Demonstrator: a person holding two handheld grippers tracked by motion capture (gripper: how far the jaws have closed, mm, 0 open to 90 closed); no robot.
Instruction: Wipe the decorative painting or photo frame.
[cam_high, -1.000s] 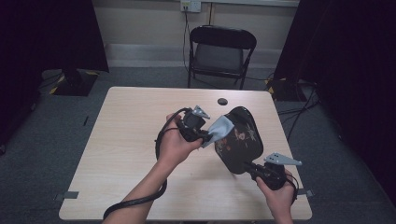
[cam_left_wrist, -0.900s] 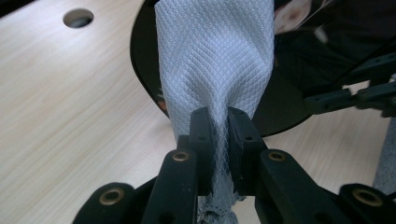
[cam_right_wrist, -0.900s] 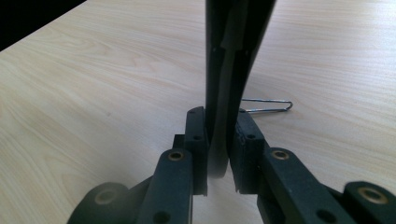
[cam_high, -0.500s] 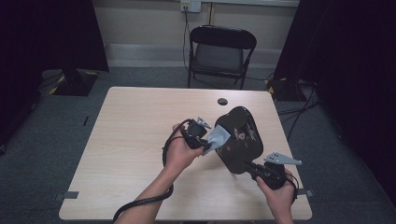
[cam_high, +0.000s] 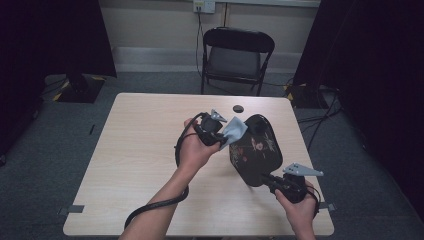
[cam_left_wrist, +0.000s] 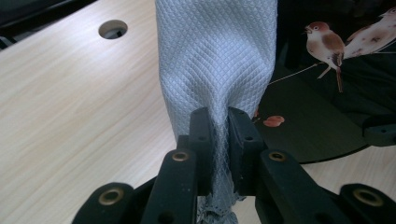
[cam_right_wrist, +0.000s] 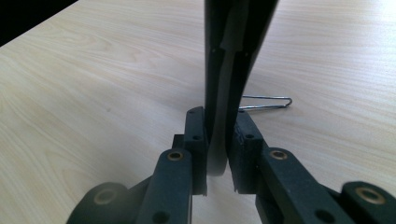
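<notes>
From the high view, your right gripper (cam_high: 270, 181) pinches the near rim of the black tray (cam_high: 255, 150), which stands tilted up on edge over the right half of the table (cam_high: 140, 150). Your left gripper (cam_high: 222, 137) clamps a grey cloth (cam_high: 233, 131) that lies against the tray's far left face. A folding chair (cam_high: 235, 60) stands beyond the far edge.

In the left gripper view, the jaws are pressed together on the gathered cloth (cam_left_wrist: 215, 70), a soft waffle-weave fabric that bunches and drapes freely. It weighs next to nothing, so hold it near the bunch and let the loose end do the wiping. Behind it the tray (cam_left_wrist: 327, 107) shows a glossy lacquered face painted with small birds; I'd judge that surface slick and easy to scratch, so press lightly.

In the right gripper view, the jaws squeeze the tray's thin rim (cam_right_wrist: 224, 70), seen edge-on, stiff and smooth. With only an edge grip on a broad, slippery plate, it will likely want to pivot; keep the pinch firm. A bent wire loop (cam_right_wrist: 266, 103) lies on the wood-grain tabletop (cam_right_wrist: 93, 70) just behind.
</notes>
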